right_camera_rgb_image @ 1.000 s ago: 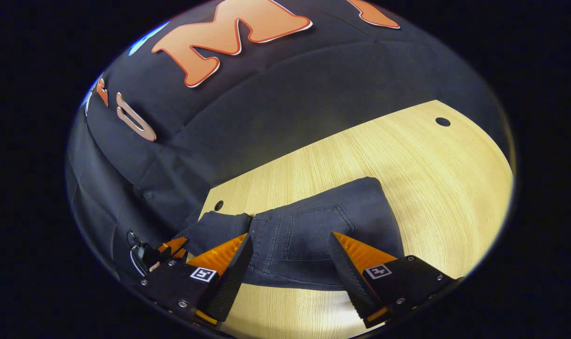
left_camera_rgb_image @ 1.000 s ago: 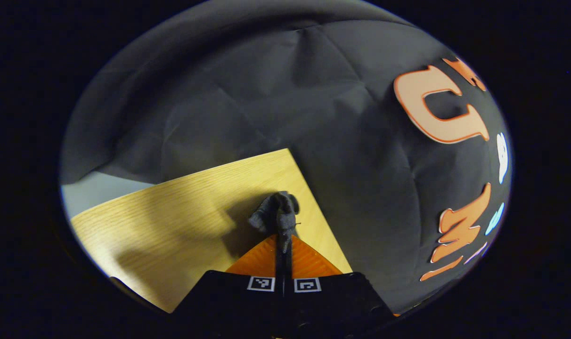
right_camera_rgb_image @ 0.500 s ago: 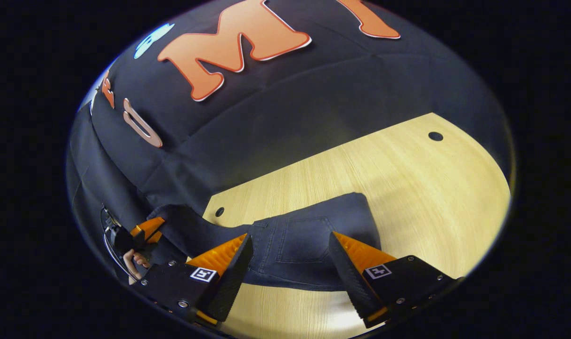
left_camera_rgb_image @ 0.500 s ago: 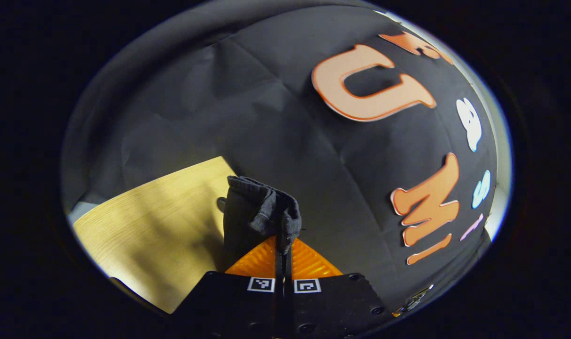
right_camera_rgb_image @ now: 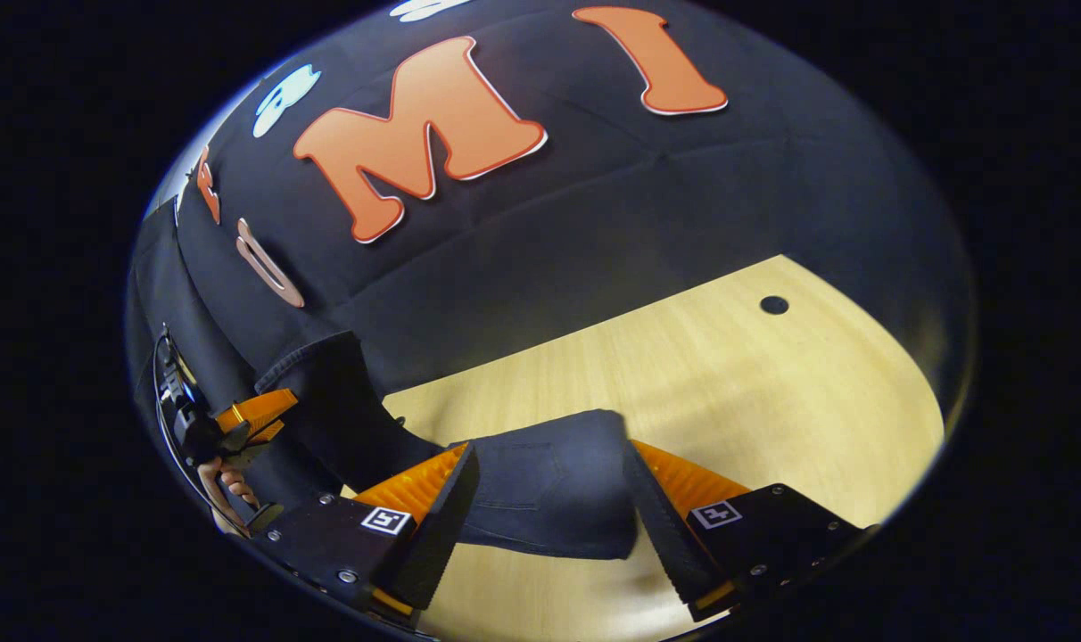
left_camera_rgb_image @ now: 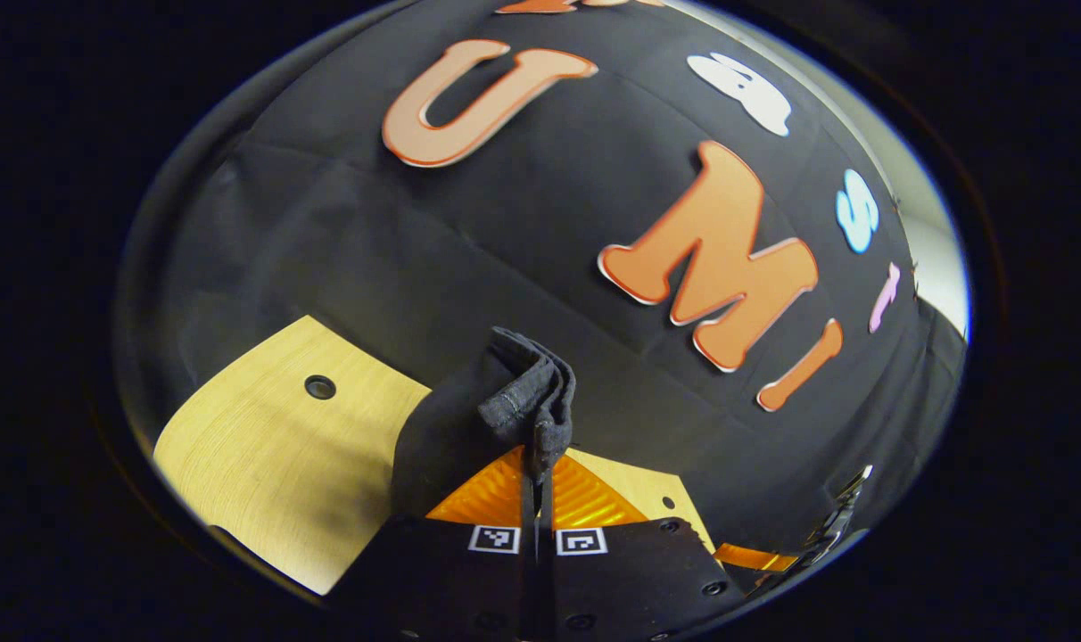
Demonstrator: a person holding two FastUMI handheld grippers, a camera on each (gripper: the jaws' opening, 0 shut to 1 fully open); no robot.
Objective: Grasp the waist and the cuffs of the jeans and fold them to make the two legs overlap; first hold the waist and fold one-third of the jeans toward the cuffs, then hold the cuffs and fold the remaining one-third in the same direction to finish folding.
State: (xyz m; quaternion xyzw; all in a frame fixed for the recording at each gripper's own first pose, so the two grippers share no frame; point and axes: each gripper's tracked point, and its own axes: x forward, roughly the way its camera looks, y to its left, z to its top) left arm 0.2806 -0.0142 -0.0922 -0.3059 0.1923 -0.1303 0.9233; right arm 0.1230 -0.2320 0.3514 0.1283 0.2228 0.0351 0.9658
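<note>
While the left tool (left_camera_rgb_image: 537, 464) clamps the jeans (left_camera_rgb_image: 523, 401) cuffs above the counter (left_camera_rgb_image: 264, 473), the right tool (right_camera_rgb_image: 549, 508) stands open, straddling folded denim.

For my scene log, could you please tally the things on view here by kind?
Jeans: 1
Table: 1
Holes in the tabletop: 2
Grippers: 2, left gripper and right gripper
Hand: 1
Total: 7
</note>
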